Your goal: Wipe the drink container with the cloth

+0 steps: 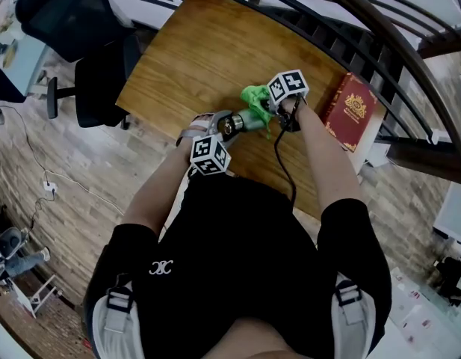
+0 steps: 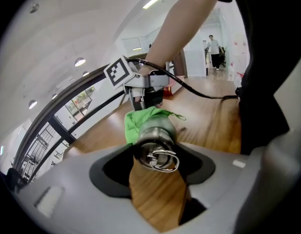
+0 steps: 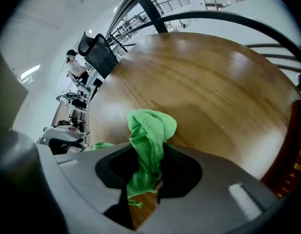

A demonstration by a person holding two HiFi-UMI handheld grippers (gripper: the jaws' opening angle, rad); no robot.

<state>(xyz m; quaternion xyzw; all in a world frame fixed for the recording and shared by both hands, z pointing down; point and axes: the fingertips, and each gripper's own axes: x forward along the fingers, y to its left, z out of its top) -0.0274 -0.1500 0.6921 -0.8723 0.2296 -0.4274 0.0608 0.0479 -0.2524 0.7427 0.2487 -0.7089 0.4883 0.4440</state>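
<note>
In the head view, I hold a metal drink container (image 1: 240, 122) on its side above the wooden table (image 1: 185, 58); my left gripper (image 1: 221, 126) is shut on it. In the left gripper view its ringed cap end (image 2: 157, 147) points at the camera between the jaws of the left gripper (image 2: 156, 156). A green cloth (image 1: 254, 98) is pressed against the container's far end (image 2: 140, 121). My right gripper (image 1: 273, 111) is shut on the cloth. The cloth (image 3: 149, 140) hangs bunched between the jaws of the right gripper (image 3: 148, 165).
A red book (image 1: 352, 109) with a gold emblem lies at the table's right edge. A dark curved railing (image 1: 364, 28) runs behind the table. A black office chair (image 1: 81, 28) stands to the left, off the table.
</note>
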